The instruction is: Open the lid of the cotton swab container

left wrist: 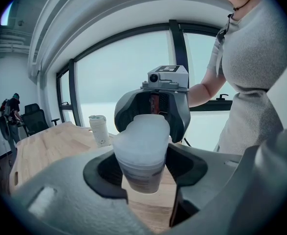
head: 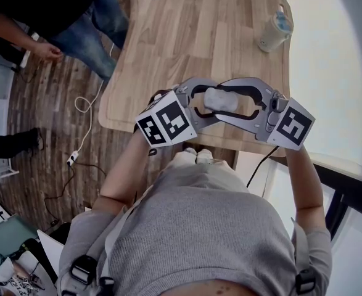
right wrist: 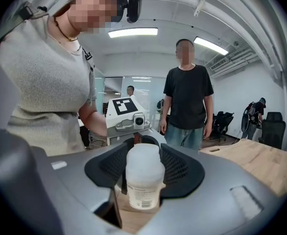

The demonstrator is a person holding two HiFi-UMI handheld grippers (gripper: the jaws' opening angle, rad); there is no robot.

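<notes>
We had the cotton swab container (head: 224, 98) upright at the 6 o'clock edge of the wooden table (head: 187, 29), clamped from both sides. Our left gripper (left wrist: 142, 173) sat at its 9 o'clock with both pads pressed on the body, and our right gripper (right wrist: 144, 175) was closed on it from 3 o'clock. The white lid (right wrist: 143, 155) was on. A pale cup (head: 274, 31) stood at the table's 1 o'clock.

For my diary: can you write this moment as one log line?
left tool: gripping cotton swab container | right tool: gripping it too | held over table | lid: looks on
</notes>
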